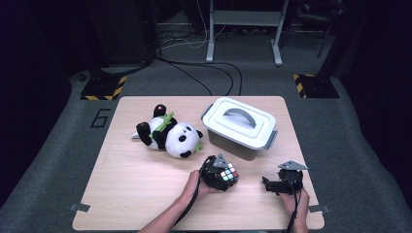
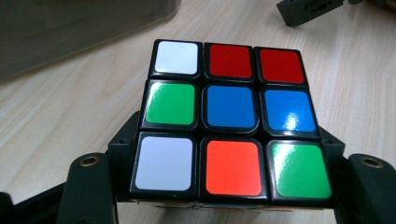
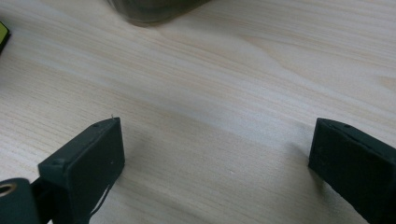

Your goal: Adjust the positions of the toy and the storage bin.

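A scrambled puzzle cube [image 2: 231,112] with white, red, green, blue and orange stickers sits between the black jaws of my left gripper [image 1: 226,175], which flank its lower sides tightly. In the high view the cube [image 1: 230,173] is at the front middle of the wooden table [image 1: 136,194], just in front of the box. My right gripper [image 1: 268,184] rests low over the table to the cube's right. Its jaws stand wide apart with bare wood between them in the right gripper view [image 3: 217,154]. The tip of that right gripper [image 2: 308,9] also shows beyond the cube.
A grey storage box with a white handled lid [image 1: 240,126] stands at the back right of the table. A panda plush [image 1: 170,136] lies to its left. Dark carpet, cables and stand legs surround the table.
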`<state>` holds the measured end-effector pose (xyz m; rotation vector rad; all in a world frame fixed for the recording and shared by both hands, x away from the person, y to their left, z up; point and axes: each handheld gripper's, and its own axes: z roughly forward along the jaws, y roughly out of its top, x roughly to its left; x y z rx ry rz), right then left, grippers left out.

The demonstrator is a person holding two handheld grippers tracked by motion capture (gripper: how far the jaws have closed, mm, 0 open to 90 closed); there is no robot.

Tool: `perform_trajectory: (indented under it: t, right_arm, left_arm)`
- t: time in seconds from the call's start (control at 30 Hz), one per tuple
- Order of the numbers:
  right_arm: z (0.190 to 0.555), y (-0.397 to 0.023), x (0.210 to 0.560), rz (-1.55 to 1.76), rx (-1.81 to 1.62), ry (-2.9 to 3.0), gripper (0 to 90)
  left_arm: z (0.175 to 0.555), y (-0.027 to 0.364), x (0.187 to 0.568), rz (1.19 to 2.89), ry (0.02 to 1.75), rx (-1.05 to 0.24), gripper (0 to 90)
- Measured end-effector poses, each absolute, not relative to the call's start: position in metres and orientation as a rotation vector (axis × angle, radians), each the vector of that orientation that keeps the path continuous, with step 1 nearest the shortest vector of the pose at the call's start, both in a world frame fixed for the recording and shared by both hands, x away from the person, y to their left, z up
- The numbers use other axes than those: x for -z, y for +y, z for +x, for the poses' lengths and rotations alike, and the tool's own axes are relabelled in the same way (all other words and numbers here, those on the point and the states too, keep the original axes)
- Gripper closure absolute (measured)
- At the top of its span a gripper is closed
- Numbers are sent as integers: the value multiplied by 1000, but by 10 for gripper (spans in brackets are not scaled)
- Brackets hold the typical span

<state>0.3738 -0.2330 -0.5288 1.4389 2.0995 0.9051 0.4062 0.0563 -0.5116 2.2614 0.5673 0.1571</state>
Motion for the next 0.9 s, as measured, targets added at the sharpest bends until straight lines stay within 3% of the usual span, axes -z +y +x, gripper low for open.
perform_trajectory:
  t: [0.9]
  right_arm:
    - [376, -231, 529, 1451, -888, 2092, 0]
  left_arm:
    - [386, 142, 485, 2218, 708, -301, 333]
